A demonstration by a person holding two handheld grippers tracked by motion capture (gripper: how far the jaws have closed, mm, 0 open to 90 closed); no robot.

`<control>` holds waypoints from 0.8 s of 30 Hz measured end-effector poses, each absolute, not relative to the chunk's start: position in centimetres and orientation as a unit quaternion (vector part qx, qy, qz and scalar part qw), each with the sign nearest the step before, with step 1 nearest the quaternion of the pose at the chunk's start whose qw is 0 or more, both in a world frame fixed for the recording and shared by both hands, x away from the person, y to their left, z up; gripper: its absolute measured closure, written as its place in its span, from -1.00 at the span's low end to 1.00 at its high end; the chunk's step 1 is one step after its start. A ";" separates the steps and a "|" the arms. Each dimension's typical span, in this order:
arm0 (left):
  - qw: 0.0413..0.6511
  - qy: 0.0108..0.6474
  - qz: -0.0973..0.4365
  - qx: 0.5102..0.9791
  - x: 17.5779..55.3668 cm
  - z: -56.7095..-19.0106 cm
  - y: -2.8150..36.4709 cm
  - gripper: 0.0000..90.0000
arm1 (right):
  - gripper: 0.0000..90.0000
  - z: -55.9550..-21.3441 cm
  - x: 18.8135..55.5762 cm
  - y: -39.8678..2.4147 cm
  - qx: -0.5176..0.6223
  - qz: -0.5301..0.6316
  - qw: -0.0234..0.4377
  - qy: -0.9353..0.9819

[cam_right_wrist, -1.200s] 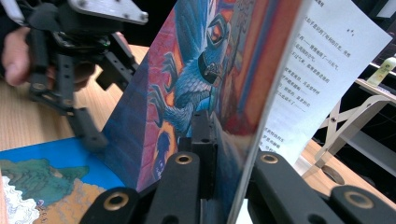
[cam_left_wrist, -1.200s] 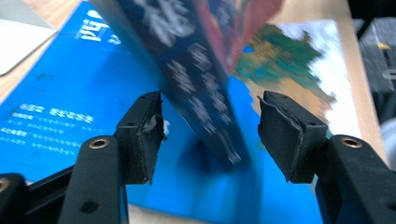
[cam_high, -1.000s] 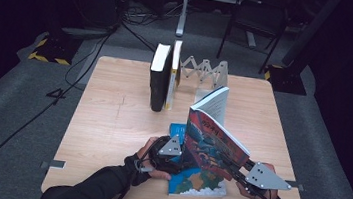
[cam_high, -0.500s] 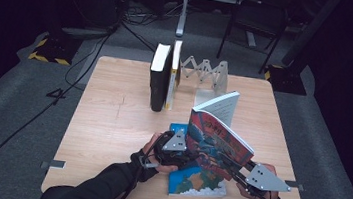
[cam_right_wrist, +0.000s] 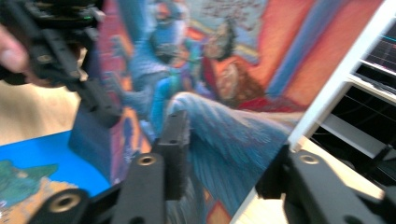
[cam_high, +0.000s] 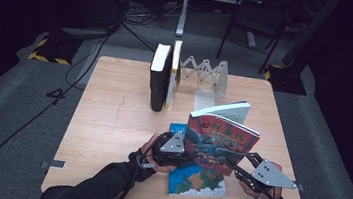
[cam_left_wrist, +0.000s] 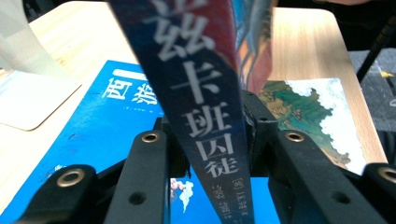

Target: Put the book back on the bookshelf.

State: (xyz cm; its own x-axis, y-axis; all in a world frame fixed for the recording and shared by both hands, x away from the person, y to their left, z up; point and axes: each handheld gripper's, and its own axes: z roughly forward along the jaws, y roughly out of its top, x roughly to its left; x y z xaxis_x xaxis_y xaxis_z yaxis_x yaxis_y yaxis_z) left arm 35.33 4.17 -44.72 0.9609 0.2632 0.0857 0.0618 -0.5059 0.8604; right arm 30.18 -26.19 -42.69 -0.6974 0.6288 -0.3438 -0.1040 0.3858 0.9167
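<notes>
A colourful picture book (cam_high: pixel 220 137) stands upright over a blue book (cam_high: pixel 195 179) that lies flat near the table's front edge. My left gripper (cam_high: pixel 186 153) is shut on the standing book's dark spine (cam_left_wrist: pixel 196 70), which bears white characters; the blue book (cam_left_wrist: pixel 107 116) lies below the jaws. My right gripper (cam_high: pixel 232 158) is shut on the same book's lower right part. In the right gripper view one pad (cam_right_wrist: pixel 173 140) presses the painted cover (cam_right_wrist: pixel 224 56) and the other jaw sits behind the page edge.
A black book (cam_high: pixel 158 77) and a thin yellow-spined book (cam_high: pixel 173 74) stand upright at the back of the wooden table (cam_high: pixel 111 122). Beside them is a white folding rack (cam_high: pixel 203 70) with an end plate (cam_high: pixel 204 100). A chair (cam_high: pixel 256 23) and cables are on the floor beyond.
The picture book has swung from a tilt to more upright, its top edge now nearly level. The left gripper has closed in on its spine. The right gripper has barely moved.
</notes>
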 end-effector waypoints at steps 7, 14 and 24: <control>0.478 0.072 0.115 0.868 34.5 -44.6 4.2 0.60 | -0.03 -42.7 30.9 -27.3 0.223 0.525 0.368 0.734; 0.475 0.071 0.115 0.870 34.2 -44.5 5.1 0.60 | -0.37 -43.3 32.4 -27.3 0.240 0.515 0.324 0.756; 0.488 0.069 0.117 0.862 33.9 -44.8 5.6 0.59 | -0.13 -44.2 33.1 -25.8 0.208 0.524 0.260 0.784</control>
State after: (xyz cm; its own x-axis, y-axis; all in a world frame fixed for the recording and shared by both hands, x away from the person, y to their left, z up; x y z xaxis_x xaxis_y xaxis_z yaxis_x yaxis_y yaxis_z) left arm 33.94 5.56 -44.83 0.9628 0.2341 0.1346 0.0050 -0.5139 0.8579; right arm 33.07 -25.76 -44.23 -0.7783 0.5987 -0.1893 0.0548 0.3651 0.9294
